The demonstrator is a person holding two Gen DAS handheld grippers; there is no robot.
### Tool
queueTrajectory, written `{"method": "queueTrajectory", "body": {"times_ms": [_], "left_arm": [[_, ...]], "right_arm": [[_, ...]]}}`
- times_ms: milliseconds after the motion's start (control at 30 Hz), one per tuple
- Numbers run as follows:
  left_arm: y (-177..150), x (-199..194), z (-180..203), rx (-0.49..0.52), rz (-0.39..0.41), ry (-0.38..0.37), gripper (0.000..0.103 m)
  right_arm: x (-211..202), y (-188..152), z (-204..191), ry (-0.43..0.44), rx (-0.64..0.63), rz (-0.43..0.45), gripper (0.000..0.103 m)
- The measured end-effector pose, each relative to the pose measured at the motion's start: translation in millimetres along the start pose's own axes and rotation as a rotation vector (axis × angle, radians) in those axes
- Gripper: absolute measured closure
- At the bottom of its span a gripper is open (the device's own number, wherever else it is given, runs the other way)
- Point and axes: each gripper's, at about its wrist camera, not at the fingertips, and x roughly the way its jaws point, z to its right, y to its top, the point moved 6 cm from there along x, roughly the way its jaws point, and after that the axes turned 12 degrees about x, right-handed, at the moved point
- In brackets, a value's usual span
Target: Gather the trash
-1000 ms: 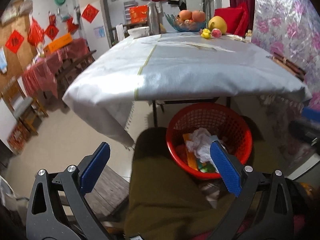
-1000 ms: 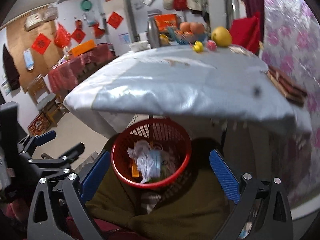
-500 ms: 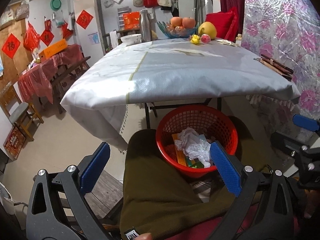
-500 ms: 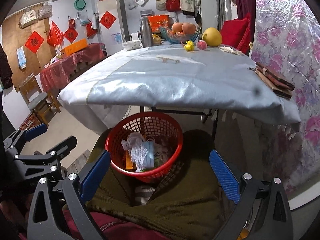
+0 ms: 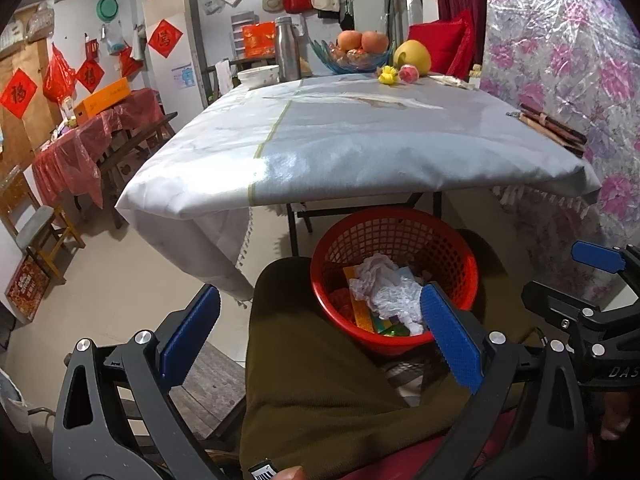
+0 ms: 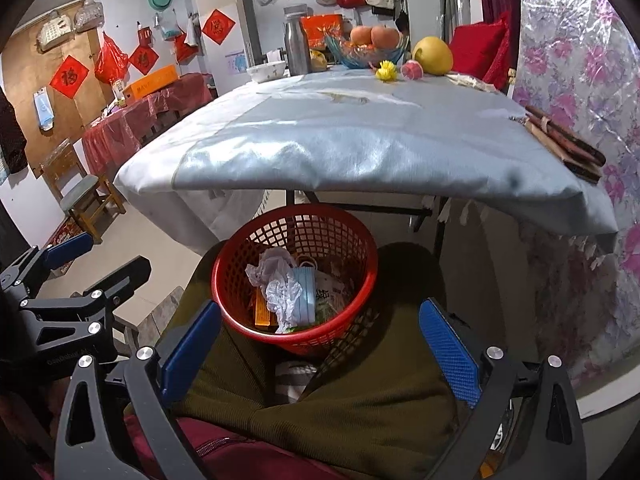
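Note:
A red mesh basket [image 5: 400, 236] [image 6: 304, 228] rests between a seated person's knees, below the table's front edge. It holds crumpled white paper [image 5: 384, 284] [image 6: 280, 284], a blue face mask [image 6: 306, 292] and coloured wrappers [image 5: 360, 312]. My left gripper [image 5: 320, 332] is open and empty, hovering over the olive trouser leg [image 5: 320, 380] just left of the basket. My right gripper [image 6: 320, 340] is open and empty, close in front of the basket. Each gripper shows at the edge of the other's view.
A table under a pale cloth [image 5: 340, 132] [image 6: 360, 132] carries a fruit bowl [image 5: 352, 54], a steel flask [image 5: 288, 50], a white bowl [image 5: 258, 76], a pomelo [image 5: 412, 56] and dark sticks [image 5: 552, 128] at its right edge. A floral curtain [image 5: 560, 60] lies right; red-covered bench [image 5: 84, 140] and chair [image 5: 36, 228] stand left.
Both cameras have tilted up and steadied, so the table top shows lower and fuller. The basket and its contents have not moved. Both grippers stay open.

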Motion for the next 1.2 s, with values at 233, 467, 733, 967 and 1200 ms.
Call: {"method": "queueTrajectory", "body": {"times_ms": [233, 467, 733, 967, 1200], "left_arm": [[-2.5, 8.3, -3.9, 0.0, -0.041, 0.02, 0.007], [-2.8, 9.1, -2.9, 0.017, -0.046, 0.031, 0.007], [-3.5, 12.0, -4.4, 0.039, -0.062, 0.1, 0.007], [-5.7, 15.8, -1.3, 0.043, -0.073, 0.077, 0.007], [-10.0, 22.6, 0.8, 0.027, -0.096, 0.034, 0.007]], "right_arm": [[2.8, -0.4, -1.3, -0.01, -0.011, -0.009, 0.006], [4.2, -2.0, -4.0, -0.013, -0.027, -0.016, 0.006], [6.4, -2.4, -1.0, -0.008, -0.019, -0.02, 0.006], [9.2, -3.3, 0.3, -0.003, -0.019, -0.029, 0.006], [12.5, -5.3, 1.0, -0.014, -0.022, -0.046, 0.006]]}}
